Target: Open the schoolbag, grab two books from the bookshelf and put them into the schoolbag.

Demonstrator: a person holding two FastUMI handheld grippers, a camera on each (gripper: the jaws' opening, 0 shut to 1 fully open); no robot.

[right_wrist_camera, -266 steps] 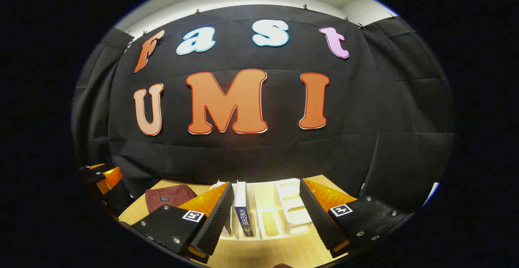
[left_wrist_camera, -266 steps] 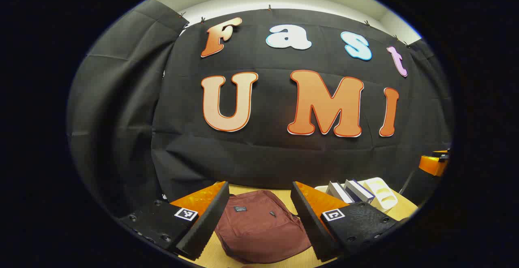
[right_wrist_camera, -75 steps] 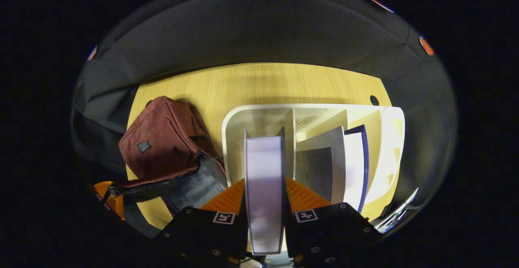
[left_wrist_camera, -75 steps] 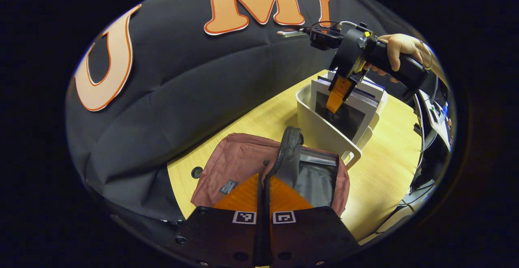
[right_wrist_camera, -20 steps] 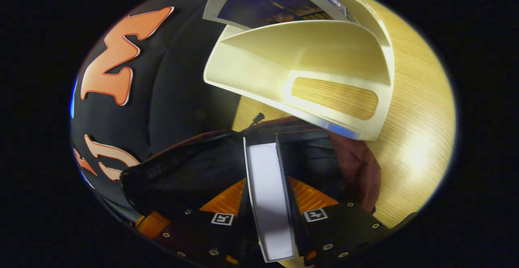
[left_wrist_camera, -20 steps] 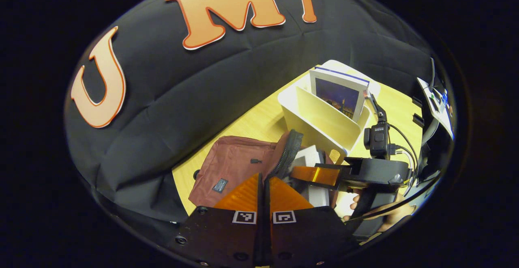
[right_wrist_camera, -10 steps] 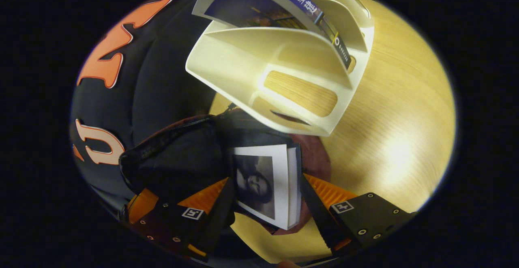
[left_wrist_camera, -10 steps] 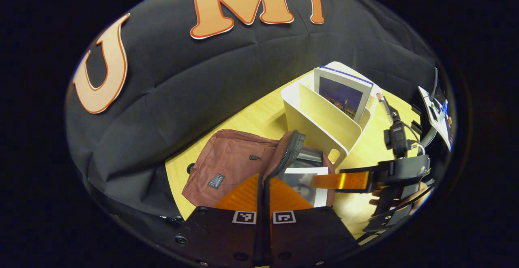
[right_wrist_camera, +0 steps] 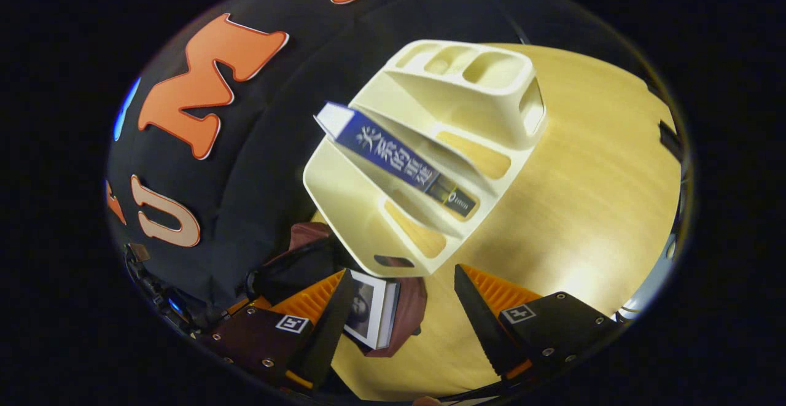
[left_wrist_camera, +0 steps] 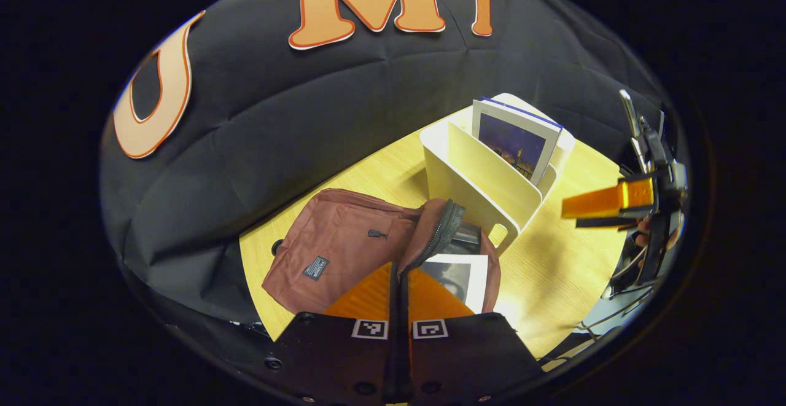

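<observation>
Released, half-hidden book (right_wrist_camera: 373, 314) sits in schoolbag (left_wrist_camera: 331, 252); right tongs (right_wrist_camera: 399, 314) spread, left tongs (left_wrist_camera: 399, 283) pinching flap.

Maroon schoolbag (left_wrist_camera: 334, 246), cream bookshelf (right_wrist_camera: 430, 148) and two books on a pale wood table (left_wrist_camera: 552, 271).

The schoolbag is a dusty maroon with a small dark label patch and black zipper teeth along its open flap; its lining shows dark grey. The book inside it (left_wrist_camera: 460, 277) has a white cover bearing a grey monochrome picture. The bookshelf is plain cream throughout. The book standing in it (right_wrist_camera: 399, 160) has a deep blue spine with white characters, and its cover shows a dark blue night scene framed in white. The table is light yellow wood grain.
</observation>
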